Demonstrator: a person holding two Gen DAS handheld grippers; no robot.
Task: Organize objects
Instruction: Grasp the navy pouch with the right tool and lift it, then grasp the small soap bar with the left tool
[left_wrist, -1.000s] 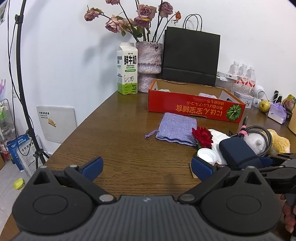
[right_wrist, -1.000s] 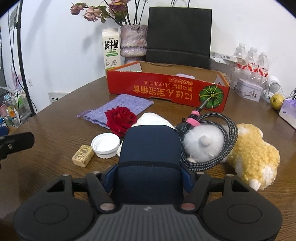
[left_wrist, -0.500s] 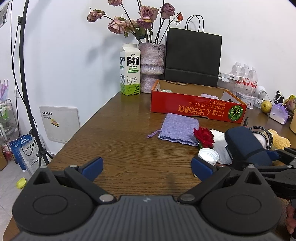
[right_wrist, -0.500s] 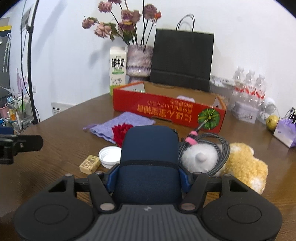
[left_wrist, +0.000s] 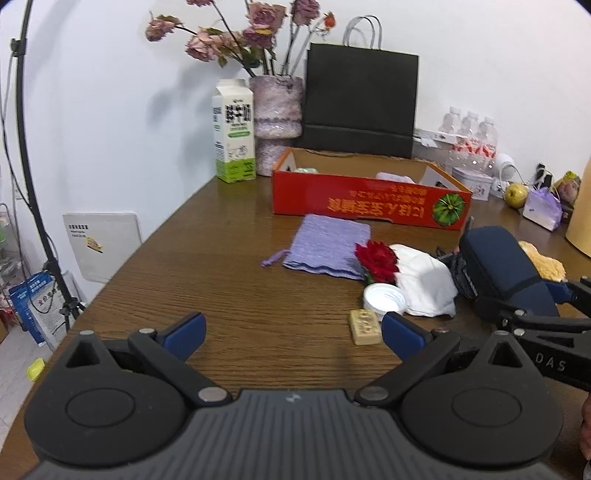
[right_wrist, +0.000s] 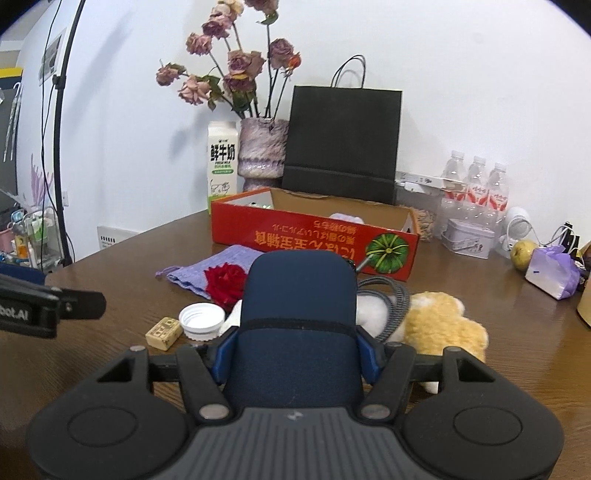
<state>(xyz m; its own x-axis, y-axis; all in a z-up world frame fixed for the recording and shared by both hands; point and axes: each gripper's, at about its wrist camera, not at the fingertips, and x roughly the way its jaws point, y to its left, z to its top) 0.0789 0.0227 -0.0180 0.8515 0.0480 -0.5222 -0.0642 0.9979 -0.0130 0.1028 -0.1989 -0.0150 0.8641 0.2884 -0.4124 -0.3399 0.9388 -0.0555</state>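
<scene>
Navy case (right_wrist: 299, 325), one zipped pouch with a rounded top, sits clamped between the blue pads of the right gripper (right_wrist: 297, 356), lifted clear of the table (left_wrist: 229, 302), in front of the clutter. On the wood lie one lilac drawstring bag (left_wrist: 327, 249), one red fabric rose (left_wrist: 376, 260), one white cloth (left_wrist: 424, 284), one white bottle cap (left_wrist: 384, 301), one small tan block (left_wrist: 365, 326), one coiled braided cable (right_wrist: 393, 306) and one yellow plush toy (right_wrist: 439, 325). Behind them stands one open red cardboard box (left_wrist: 369, 199) printed with a green pumpkin; a few pale items rest inside it.

Along the white wall at the far edge are one milk carton (left_wrist: 234, 133), one vase of dried roses (left_wrist: 275, 122), one black paper bag (left_wrist: 360, 105), three water bottles (right_wrist: 476, 184), one small tin (right_wrist: 467, 242) and one yellowish fruit (right_wrist: 522, 253). A black light stand (left_wrist: 26, 166) rises at the left, over a pale floor.

The left gripper (left_wrist: 291, 332) hovers low over bare wood with its blue fingers spread wide and nothing between them; the tan block lies just beside its right finger (left_wrist: 402, 334).
</scene>
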